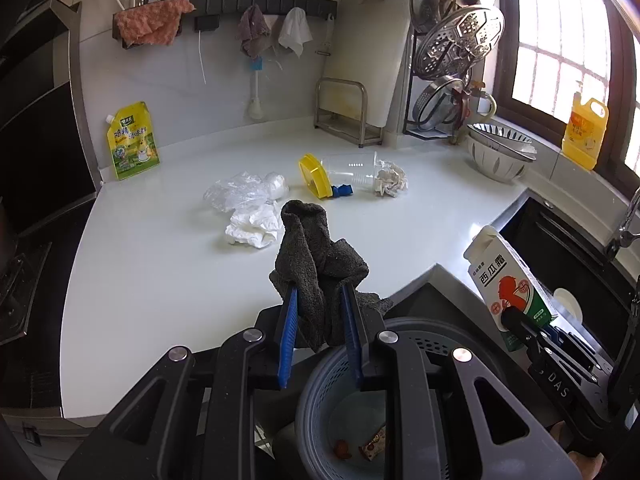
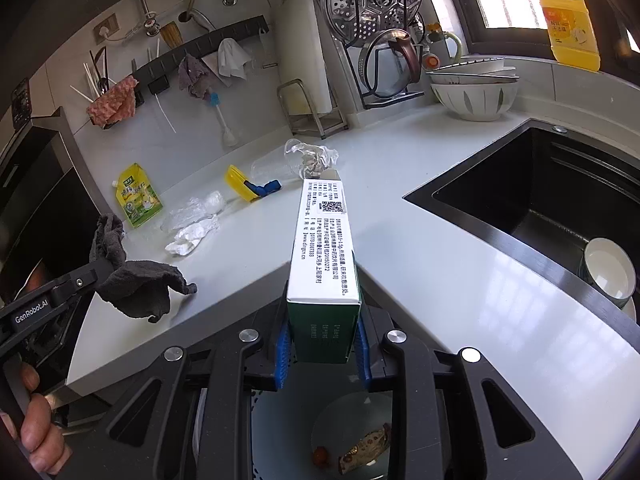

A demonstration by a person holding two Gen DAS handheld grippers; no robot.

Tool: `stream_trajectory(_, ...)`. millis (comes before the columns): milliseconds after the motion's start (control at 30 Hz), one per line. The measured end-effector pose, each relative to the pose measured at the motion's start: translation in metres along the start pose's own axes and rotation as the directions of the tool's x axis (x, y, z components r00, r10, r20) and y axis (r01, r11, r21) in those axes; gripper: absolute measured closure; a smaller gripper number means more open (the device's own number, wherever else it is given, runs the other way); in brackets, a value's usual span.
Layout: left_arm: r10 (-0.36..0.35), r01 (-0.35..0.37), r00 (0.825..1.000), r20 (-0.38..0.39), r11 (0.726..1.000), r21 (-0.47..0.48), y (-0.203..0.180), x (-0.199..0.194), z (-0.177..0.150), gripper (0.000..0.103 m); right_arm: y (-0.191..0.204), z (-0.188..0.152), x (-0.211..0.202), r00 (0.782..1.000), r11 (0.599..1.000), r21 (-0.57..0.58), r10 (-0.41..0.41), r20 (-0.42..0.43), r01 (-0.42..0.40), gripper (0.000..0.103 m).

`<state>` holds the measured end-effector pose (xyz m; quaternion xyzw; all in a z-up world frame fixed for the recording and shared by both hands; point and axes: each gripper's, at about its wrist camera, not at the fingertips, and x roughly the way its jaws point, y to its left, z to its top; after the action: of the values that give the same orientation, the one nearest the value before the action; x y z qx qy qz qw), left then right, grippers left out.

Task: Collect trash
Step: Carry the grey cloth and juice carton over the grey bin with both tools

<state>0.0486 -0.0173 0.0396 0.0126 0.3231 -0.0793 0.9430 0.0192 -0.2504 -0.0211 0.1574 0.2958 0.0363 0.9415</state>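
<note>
Your left gripper (image 1: 320,312) clamps a dark grey terry cloth (image 1: 316,256) at centre frame, above the grey perforated trash basket (image 1: 320,392) at the bottom. Your right gripper (image 2: 322,344) grips a white-and-green carton (image 2: 324,248) over the same basket. Crumpled white tissue (image 1: 254,226) and a clear plastic cup (image 1: 352,172) lie on the white countertop (image 1: 160,280), mid-frame.

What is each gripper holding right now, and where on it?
The left gripper pinches the dark gray rag near its bunched middle; the right gripper clamps the white-and-green carton at its near end.
</note>
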Motion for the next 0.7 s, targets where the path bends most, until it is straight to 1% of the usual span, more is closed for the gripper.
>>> stream_trajectory(300, -0.012, 0.012, 1.000, -0.018, 1.000, 0.002, -0.013, -0.011, -0.029, 0.082, 0.002, -0.025, -0.025, 1.000, 1.000, -0.026, 0.000, -0.024, -0.001, 0.078)
stream_trajectory(500, -0.020, 0.021, 0.999, -0.029, 1.000, 0.016, -0.020, -0.014, -0.044, 0.082, 0.001, -0.039, -0.034, 0.999, 1.000, -0.030, -0.002, -0.032, 0.001, 0.078)
stream_trajectory(700, -0.013, 0.014, 0.999, -0.041, 0.999, 0.032, -0.024, -0.016, -0.058, 0.081, 0.000, -0.052, -0.040, 0.999, 1.000, -0.029, -0.003, -0.046, 0.002, 0.078)
